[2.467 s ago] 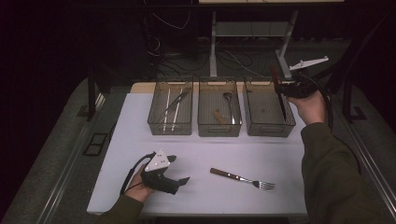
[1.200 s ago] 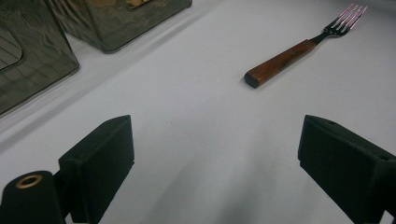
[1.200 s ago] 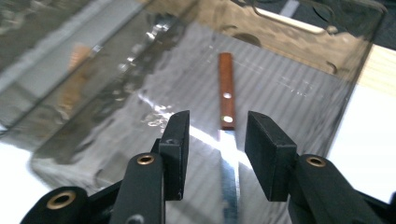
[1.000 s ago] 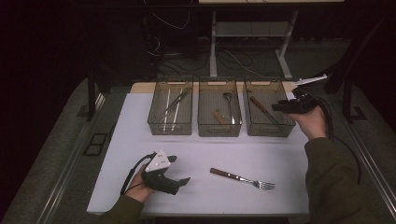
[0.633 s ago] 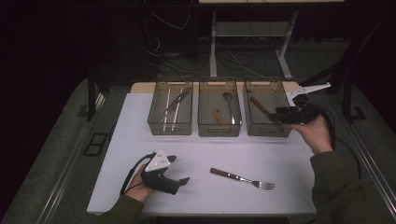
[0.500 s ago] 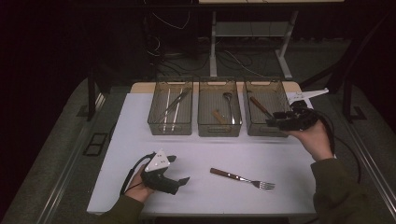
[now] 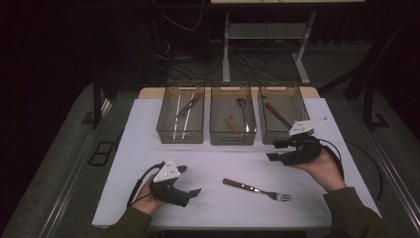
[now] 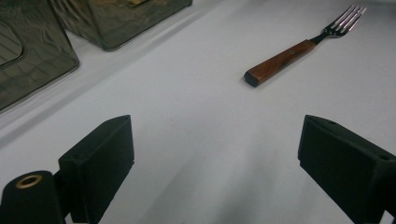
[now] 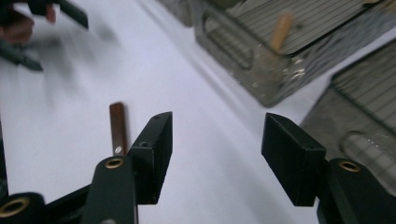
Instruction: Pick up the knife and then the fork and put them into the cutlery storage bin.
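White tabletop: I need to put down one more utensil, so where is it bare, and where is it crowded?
On the tabletop, the widest bare patch lies between the three bins and the fork, from the left hand-held gripper to the right hand-held gripper. The left edge strip beside the bins is also bare. The back row is crowded.

fork (image 7: 257,190) | wooden handle, metal tines | lying flat | on white table, near front edge

Three trays (image 7: 181,135) (mesh, seemingly)
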Demonstrator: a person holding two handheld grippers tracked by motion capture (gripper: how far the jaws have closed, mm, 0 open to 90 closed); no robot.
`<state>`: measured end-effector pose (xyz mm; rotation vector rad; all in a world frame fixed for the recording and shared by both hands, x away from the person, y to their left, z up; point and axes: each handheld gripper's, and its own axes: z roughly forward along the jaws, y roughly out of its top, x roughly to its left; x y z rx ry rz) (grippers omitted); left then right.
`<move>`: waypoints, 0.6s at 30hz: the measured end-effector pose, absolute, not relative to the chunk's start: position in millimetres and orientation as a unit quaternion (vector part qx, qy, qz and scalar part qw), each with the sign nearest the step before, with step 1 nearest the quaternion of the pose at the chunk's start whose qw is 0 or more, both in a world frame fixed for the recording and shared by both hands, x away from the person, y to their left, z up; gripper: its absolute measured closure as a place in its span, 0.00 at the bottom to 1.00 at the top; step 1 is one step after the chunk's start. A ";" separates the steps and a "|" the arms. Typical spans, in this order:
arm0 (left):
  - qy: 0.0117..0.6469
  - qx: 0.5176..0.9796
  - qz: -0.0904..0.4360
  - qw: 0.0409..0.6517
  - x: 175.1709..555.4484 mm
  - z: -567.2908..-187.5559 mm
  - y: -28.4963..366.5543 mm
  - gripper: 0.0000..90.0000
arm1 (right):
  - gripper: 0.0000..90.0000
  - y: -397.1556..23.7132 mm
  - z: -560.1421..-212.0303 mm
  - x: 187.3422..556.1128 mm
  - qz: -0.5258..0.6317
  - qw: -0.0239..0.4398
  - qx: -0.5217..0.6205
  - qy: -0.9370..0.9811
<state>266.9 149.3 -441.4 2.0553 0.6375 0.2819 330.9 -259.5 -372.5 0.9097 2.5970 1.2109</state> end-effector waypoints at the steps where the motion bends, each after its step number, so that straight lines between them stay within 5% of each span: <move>1: 0.261 0.836 0.114 0.469 267.0 -441.2 149.5 0.10 | 0.48 -255.8 -373.9 327.7 0.399 0.064 0.294 0.866; 18: 0.269 0.828 0.114 0.479 265.4 -440.1 148.2 0.10 | 0.48 -210.6 -396.9 303.1 0.330 0.011 0.227 0.916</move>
